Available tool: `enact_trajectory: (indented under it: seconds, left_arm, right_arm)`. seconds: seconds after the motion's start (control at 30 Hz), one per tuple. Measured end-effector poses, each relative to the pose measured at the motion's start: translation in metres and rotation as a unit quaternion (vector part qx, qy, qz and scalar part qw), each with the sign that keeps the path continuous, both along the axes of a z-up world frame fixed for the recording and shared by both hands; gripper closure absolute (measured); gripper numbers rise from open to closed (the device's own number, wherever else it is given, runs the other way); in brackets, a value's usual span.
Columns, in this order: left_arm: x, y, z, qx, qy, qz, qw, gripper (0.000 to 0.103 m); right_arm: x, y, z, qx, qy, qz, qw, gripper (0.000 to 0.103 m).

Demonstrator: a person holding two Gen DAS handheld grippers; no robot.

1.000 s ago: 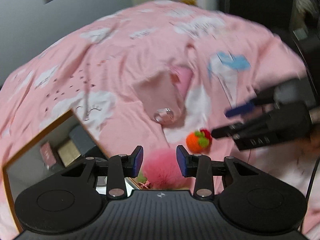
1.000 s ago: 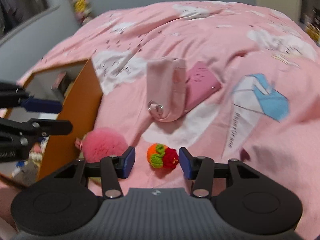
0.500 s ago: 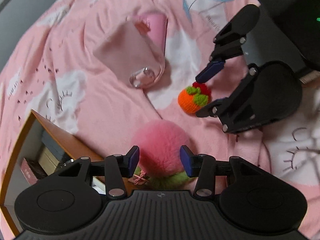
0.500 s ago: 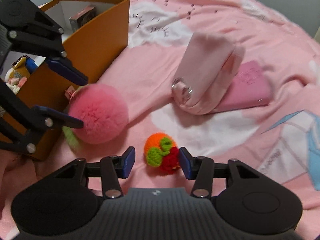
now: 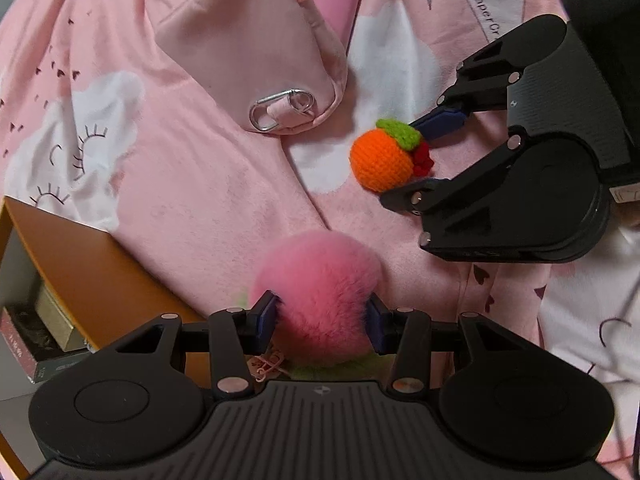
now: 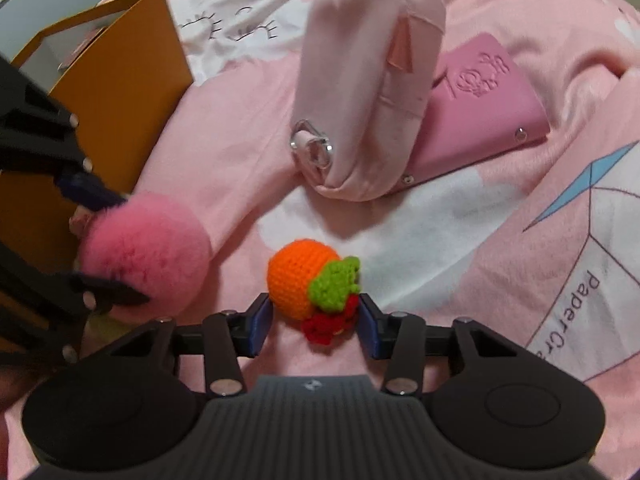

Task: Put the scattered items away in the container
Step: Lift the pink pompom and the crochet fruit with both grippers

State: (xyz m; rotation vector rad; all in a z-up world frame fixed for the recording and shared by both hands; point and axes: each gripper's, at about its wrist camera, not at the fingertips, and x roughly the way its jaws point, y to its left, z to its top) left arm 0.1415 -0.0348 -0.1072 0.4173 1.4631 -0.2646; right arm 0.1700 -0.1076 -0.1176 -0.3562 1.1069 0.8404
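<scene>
Orange card makes up the box (image 5: 92, 276), which sits open at the left on the pink bedspread (image 5: 224, 192) and already has small packets inside. Just beside its wall lies the pink pompom (image 5: 316, 296); the left gripper (image 5: 320, 322) stands over it with its jaws apart on either side, the pads brushing the fluff but not visibly squeezing. It should sink a little more and close on the middle, since fluff gives way. Further right the orange knitted fruit (image 6: 308, 284) lies between the right gripper's (image 6: 314, 326) jaws, which have just been closing and are not yet pressing. Close gently on the firm orange body, then lift. The pale pouch (image 6: 368, 92) and pink case (image 6: 476, 108) wait beyond.
</scene>
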Motion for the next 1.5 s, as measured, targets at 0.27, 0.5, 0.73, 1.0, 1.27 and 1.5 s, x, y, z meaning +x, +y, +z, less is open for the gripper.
enact_trajectory:
  seconds: [0.27, 0.5, 0.73, 1.0, 1.27, 1.5]
  left_arm:
    - [0.005, -0.008, -0.015, 0.016, 0.029, 0.011, 0.9994, 0.049]
    - [0.005, -0.006, -0.025, 0.023, 0.033, 0.034, 0.9986, 0.053]
    - [-0.006, 0.007, -0.010, -0.004, -0.004, 0.067, 0.9977, 0.055]
    - [-0.035, 0.021, 0.034, -0.081, -0.088, 0.099, 0.9878, 0.056]
    - [-0.061, 0.047, 0.081, -0.144, -0.169, 0.161, 0.9618, 0.057]
    - [-0.099, 0.091, 0.142, -0.191, -0.254, 0.227, 0.9206, 0.057]
  right_arm:
    - [0.002, -0.008, 0.002, 0.020, 0.010, -0.019, 1.000, 0.057]
    - [0.002, -0.007, 0.001, 0.019, 0.006, -0.018, 1.000, 0.057]
    - [-0.003, -0.012, 0.012, 0.042, -0.007, -0.018, 0.999, 0.057]
    - [-0.019, -0.023, 0.037, 0.072, -0.046, -0.017, 0.996, 0.057]
    - [-0.041, -0.036, 0.073, 0.097, -0.106, -0.036, 0.989, 0.057]
    - [-0.061, -0.028, 0.123, 0.182, -0.135, -0.033, 0.974, 0.057]
